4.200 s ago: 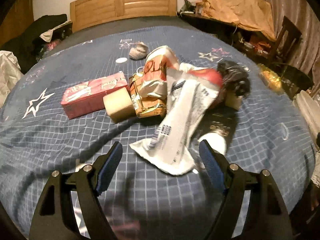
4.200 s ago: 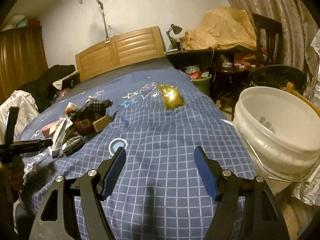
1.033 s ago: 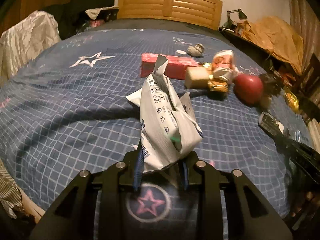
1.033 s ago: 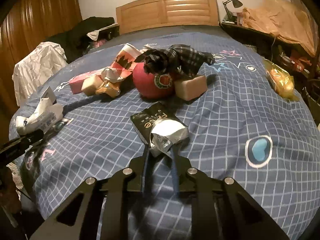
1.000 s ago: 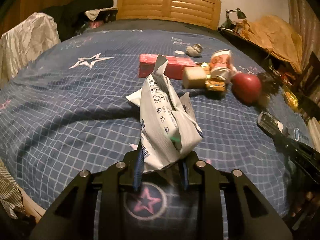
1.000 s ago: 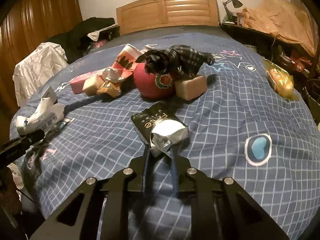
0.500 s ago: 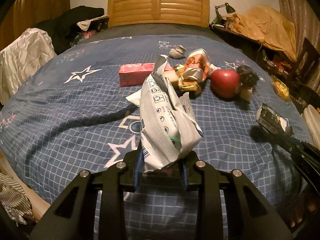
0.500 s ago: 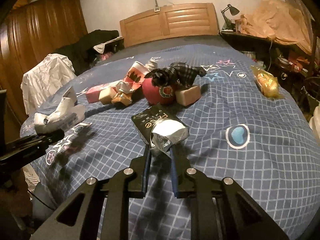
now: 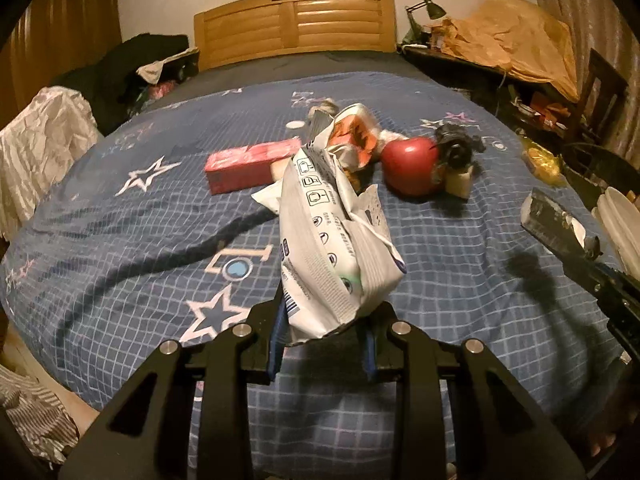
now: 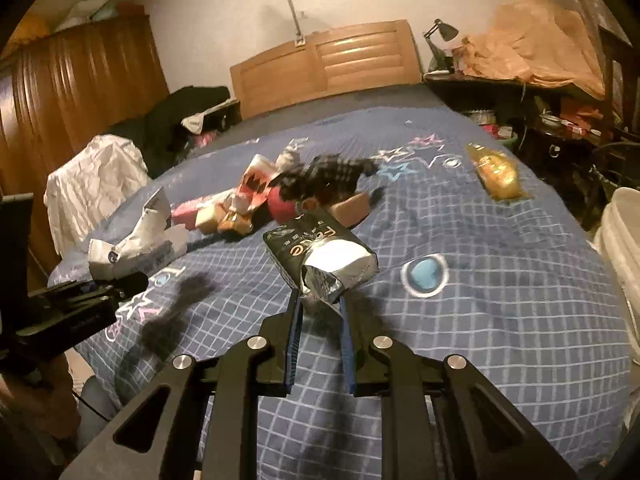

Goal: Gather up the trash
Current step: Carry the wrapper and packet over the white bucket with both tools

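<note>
My left gripper (image 9: 322,320) is shut on a crumpled white wrapper (image 9: 332,240) and holds it above the blue checked bedspread (image 9: 160,240). My right gripper (image 10: 319,300) is shut on a black and silver foil packet (image 10: 320,258), also lifted off the bed. Each gripper with its load shows in the other view: the wrapper (image 10: 136,240) at the left, the packet (image 9: 554,220) at the right. More litter lies mid-bed: a pink box (image 9: 252,164), a red ball (image 9: 412,164), an orange-white cup (image 9: 356,136), a dark checked cloth (image 10: 328,176) and a yellow packet (image 10: 496,172).
A white plastic bucket (image 10: 620,240) stands off the bed's right side. A wooden headboard (image 9: 294,28) is at the far end. Clothes and a white sheet (image 10: 92,184) are piled at the left; a cluttered desk with a lamp (image 10: 440,32) and a chair are at the right.
Both grippers closed on their items since four seconds ago and have lifted them. Over the last second both pulled back and up from the litter pile, which now sits farther off.
</note>
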A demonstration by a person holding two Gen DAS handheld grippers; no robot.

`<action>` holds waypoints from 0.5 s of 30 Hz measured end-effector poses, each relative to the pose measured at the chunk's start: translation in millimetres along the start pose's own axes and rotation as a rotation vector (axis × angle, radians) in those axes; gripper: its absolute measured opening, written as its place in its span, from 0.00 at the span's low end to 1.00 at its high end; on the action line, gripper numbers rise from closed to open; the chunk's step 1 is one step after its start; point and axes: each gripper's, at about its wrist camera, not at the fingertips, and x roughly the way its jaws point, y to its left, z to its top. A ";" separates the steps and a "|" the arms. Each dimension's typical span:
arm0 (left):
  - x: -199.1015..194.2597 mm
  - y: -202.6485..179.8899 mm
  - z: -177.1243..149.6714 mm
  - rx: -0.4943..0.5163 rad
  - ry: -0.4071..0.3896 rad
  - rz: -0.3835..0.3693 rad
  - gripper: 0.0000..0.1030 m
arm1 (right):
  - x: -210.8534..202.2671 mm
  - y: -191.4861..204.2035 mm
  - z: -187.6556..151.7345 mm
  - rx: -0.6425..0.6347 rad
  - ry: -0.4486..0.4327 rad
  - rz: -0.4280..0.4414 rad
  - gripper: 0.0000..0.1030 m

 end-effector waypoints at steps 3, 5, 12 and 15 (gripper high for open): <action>-3.3 -14.0 4.6 0.024 -0.009 -0.006 0.27 | -13.2 -11.9 1.6 0.027 -0.024 -0.005 0.19; -5.3 -25.5 8.2 0.046 -0.014 -0.012 0.28 | -21.8 -19.9 2.6 0.045 -0.038 -0.007 0.19; -11.8 -64.7 20.7 0.107 -0.034 -0.044 0.28 | -54.3 -56.2 6.4 0.110 -0.098 -0.045 0.19; -15.4 -93.3 31.2 0.151 -0.053 -0.069 0.28 | -76.3 -83.8 11.9 0.148 -0.144 -0.082 0.19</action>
